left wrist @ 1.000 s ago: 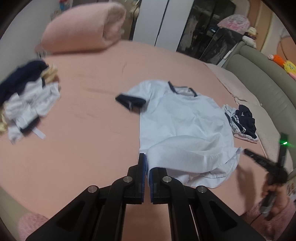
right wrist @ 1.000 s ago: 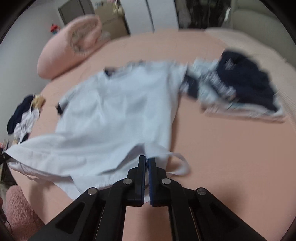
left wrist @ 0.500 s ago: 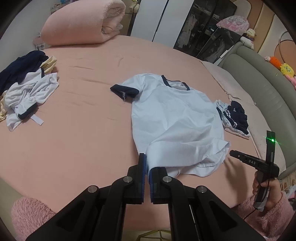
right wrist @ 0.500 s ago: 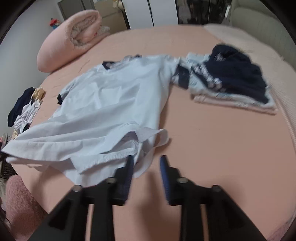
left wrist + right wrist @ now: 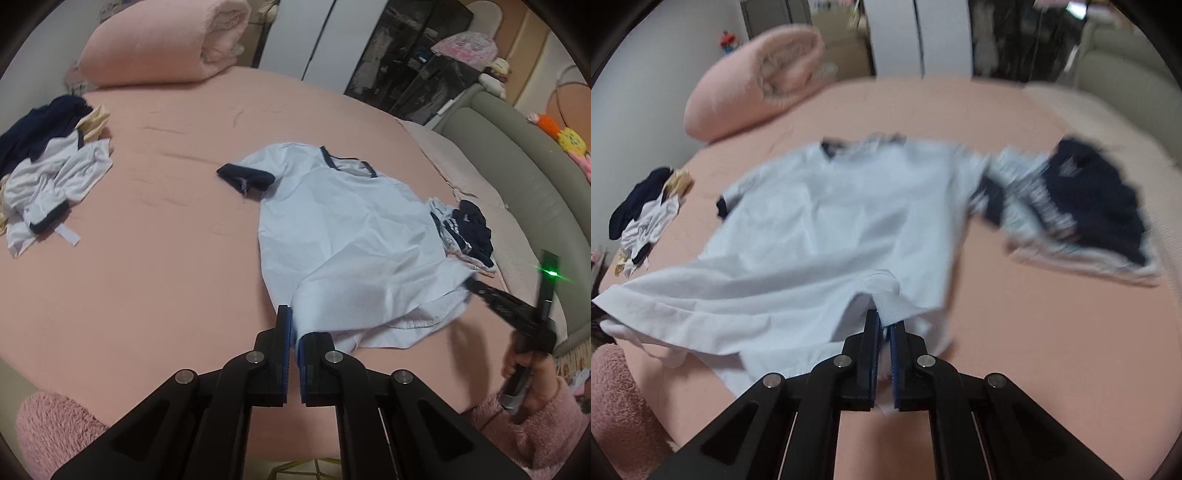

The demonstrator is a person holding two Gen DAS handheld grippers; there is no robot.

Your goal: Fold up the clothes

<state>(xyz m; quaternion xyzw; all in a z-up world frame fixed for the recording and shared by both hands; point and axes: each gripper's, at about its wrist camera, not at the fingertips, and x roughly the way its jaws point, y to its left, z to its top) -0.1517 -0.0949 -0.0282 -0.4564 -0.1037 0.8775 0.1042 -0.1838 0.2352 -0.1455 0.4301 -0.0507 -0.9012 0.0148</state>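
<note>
Far off to the left of the left gripper (image 5: 293,325), a loose heap of navy and white clothes (image 5: 48,173) lies on the pink bed (image 5: 155,266). Beyond that heap, at the far edge of the bed, sits a rolled pink blanket (image 5: 162,40). The left gripper's jaws are pressed together on the near hem corner of the pale blue T-shirt (image 5: 347,236), which spreads away from it up and to the right, navy collar farthest off, one navy-cuffed sleeve lying out to the left.

Just past the shirt's right side, touching its edge, is a small stack of folded navy and white garments (image 5: 465,232), the nearest thing crowding the shirt. Behind that runs a grey-green padded headboard (image 5: 517,173) with soft toys (image 5: 557,133) on top.

At the far right, a hand (image 5: 528,373) in a fuzzy pink sleeve holds the right gripper (image 5: 885,328). Its jaws have just been closing, and in its own view they now pinch the shirt's other hem corner, white cloth bunched between the blue pads. That view is blurred; the folded stack (image 5: 1082,206) lies ahead to its right.
</note>
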